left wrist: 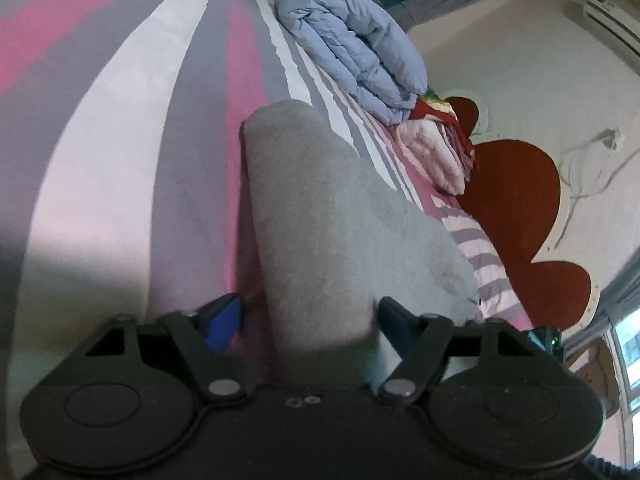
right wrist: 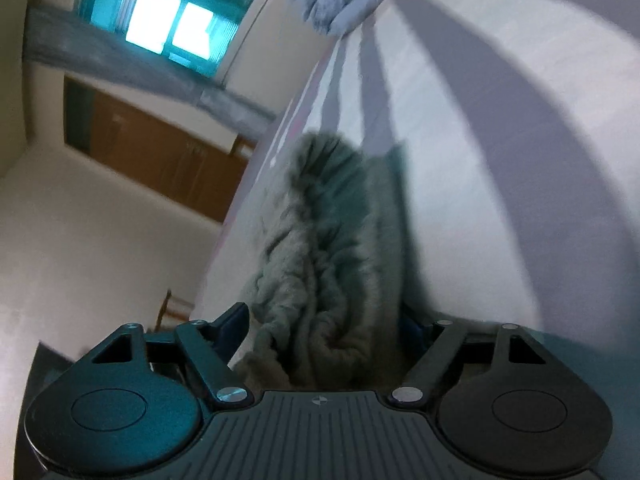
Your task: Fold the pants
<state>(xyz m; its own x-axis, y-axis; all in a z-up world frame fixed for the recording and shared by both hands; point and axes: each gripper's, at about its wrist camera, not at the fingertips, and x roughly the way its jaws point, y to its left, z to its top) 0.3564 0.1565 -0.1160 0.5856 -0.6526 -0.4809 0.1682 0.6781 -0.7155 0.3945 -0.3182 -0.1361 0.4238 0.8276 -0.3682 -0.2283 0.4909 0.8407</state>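
Observation:
The grey pants (left wrist: 320, 208) lie in a long folded strip on the striped bed sheet (left wrist: 120, 140) and run away from my left gripper (left wrist: 310, 318). Their near end sits between the left jaws. The right fingertip (left wrist: 394, 316) touches the cloth, while a thin gap of sheet shows beside the blue left pad (left wrist: 224, 320). In the right wrist view the pants (right wrist: 320, 260) are bunched and wrinkled near the bed's edge. My right gripper (right wrist: 326, 328) stands wide with this bunch between its jaws, not squeezed. Its right finger is mostly hidden by the cloth.
A folded light-blue quilt (left wrist: 352, 48) and a folded pink blanket (left wrist: 432, 152) lie at the head of the bed by the red headboard (left wrist: 516, 200). The bed's edge (right wrist: 240, 200) drops off left of the right gripper, with a wooden cabinet (right wrist: 160, 148) beyond.

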